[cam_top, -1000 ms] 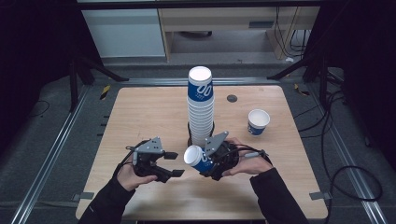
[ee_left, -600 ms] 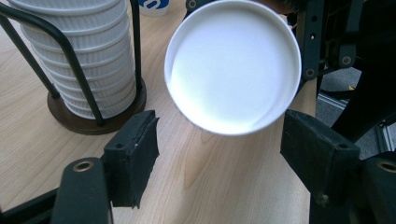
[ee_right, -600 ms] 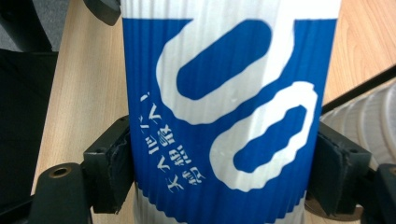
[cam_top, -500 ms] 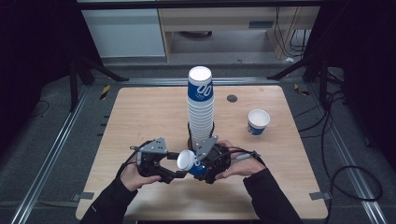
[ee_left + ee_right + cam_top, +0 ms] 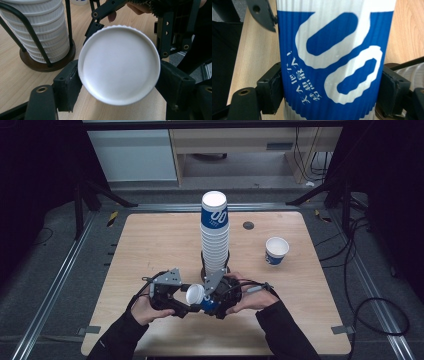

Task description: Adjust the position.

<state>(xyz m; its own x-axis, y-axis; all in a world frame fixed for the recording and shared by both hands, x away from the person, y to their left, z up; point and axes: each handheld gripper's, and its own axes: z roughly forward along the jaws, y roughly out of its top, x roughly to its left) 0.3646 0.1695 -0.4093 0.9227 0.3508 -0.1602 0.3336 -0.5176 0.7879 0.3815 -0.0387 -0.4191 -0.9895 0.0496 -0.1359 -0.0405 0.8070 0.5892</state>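
Note:
A blue-and-white paper cup (image 5: 196,296) lies on its side just above the table's front middle. My right gripper (image 5: 214,304) is shut on its ribbed wall (image 5: 332,62), with a pad on each side. The cup's white bottom (image 5: 118,65) faces my left gripper (image 5: 191,303) and sits between its two pads (image 5: 67,87). Those jaws have just been opening. They stand close to the bottom's rim, and I see no squeeze. Both hands meet in front of the tall cup stack (image 5: 215,235).
The stack stands in a black wire holder on a round base (image 5: 47,62), right behind the grippers. A single upright cup (image 5: 276,251) stands at the right of the wooden table (image 5: 150,240). A small dark disc (image 5: 248,225) lies behind it.
My right hand has carried the cup leftward to the left gripper. The left jaws have widened, and the cup's bottom now lies between them.

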